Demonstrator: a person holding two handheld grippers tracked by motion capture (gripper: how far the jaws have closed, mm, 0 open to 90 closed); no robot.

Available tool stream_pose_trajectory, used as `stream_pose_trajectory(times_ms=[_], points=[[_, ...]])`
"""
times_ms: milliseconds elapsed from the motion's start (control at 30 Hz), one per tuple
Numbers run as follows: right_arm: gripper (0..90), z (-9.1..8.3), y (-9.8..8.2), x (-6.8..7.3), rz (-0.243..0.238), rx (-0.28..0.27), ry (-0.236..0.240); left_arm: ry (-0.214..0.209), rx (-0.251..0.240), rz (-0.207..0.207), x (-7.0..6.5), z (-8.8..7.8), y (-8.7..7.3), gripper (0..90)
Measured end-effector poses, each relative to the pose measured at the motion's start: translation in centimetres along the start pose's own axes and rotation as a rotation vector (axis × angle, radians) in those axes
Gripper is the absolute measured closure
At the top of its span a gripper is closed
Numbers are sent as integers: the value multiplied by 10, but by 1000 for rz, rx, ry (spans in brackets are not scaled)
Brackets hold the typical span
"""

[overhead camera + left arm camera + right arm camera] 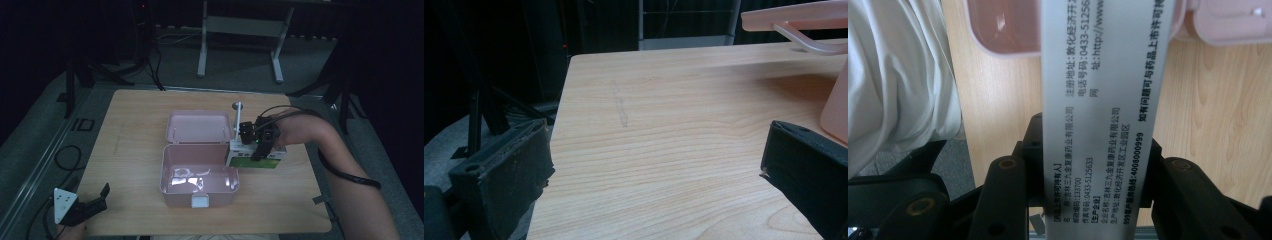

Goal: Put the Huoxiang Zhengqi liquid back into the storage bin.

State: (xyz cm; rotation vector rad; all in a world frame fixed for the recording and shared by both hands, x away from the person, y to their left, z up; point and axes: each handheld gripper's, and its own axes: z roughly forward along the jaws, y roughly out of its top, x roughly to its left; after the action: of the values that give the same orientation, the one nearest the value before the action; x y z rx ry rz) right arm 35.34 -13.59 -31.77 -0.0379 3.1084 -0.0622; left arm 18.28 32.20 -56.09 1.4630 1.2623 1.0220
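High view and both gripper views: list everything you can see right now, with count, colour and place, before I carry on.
Storage box: one, pink, open, table centre, lid laid back behind it.
Carton: one, white and green with printed text, beside the box's right wall, clamped in the right gripper.
Table: one, light wood.
Stand: one, grey metal, on the floor behind the table.
Left gripper: black, open, near-left table corner.
Right gripper: black, shut on the carton.

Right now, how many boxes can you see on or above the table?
2. A pink storage box stands open at the middle of the table, lid back. A white and green carton is clamped in the right gripper, just right of it. None seems hidden.
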Motion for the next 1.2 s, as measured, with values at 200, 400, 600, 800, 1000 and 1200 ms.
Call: stream_pose_trajectory(times_ms=[200, 400, 600, 800, 1000, 1200], points=[[624, 2, 17, 2, -27, -1, 8, -1, 0, 0, 0, 0, 0, 2], [624, 5, 30, 2, -37, -5, 10, -3, 2, 1, 0, 0, 0, 2], [623, 9, 49, 2, -55, -19, 24, -5, 1, 5, 0, 0, 0, 2], [624, 8, 65, 4, -80, -19, 29, -6, 2, 3, 0, 0, 0, 2], [623, 8, 84, 7, -108, -22, 38, -8, 1, 2, 0, 0, 0, 2], [623, 11, 97, 9, -122, -26, 47, -9, -1, 0, 0, 0, 0, 2]])
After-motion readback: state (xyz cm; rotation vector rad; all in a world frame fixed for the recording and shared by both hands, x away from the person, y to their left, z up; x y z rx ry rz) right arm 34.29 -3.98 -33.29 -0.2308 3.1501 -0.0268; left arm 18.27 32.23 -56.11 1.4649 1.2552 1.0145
